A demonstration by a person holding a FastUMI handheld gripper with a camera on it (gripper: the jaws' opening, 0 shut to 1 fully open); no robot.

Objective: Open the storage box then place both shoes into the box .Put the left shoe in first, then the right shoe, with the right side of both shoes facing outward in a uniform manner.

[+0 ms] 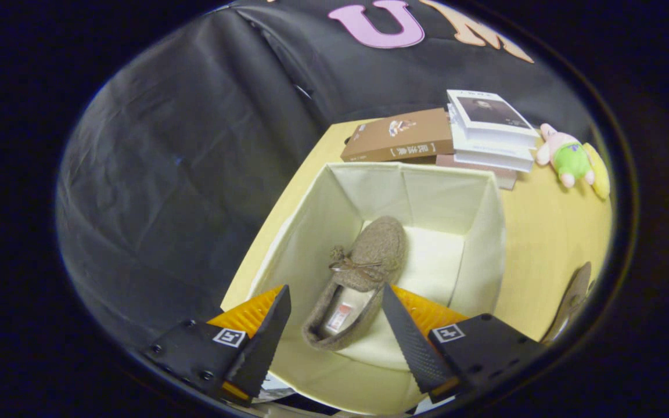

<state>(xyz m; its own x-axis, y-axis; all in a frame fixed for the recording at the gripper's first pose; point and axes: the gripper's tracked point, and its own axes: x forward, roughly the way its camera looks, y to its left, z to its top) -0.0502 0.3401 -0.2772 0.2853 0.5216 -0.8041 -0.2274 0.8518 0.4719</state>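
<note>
Gripper [334, 325] held above the storage box [485, 232], fingers spread wide and holding nothing. Box is open, lid off, standing on the tabletop [549, 244]. One shoe [363, 273] lies on the box floor, below and between the fingers, its long axis running away from the gripper, heel nearest, toe toward the box's far wall. Second shoe [572, 302] lies on the tabletop just outside the box's right wall, partly cut off; judged the next item to fetch, requiring a swing to the right of the box. Beyond the box: books [445, 136] stacked, plush toy [569, 157] to their right.
</note>
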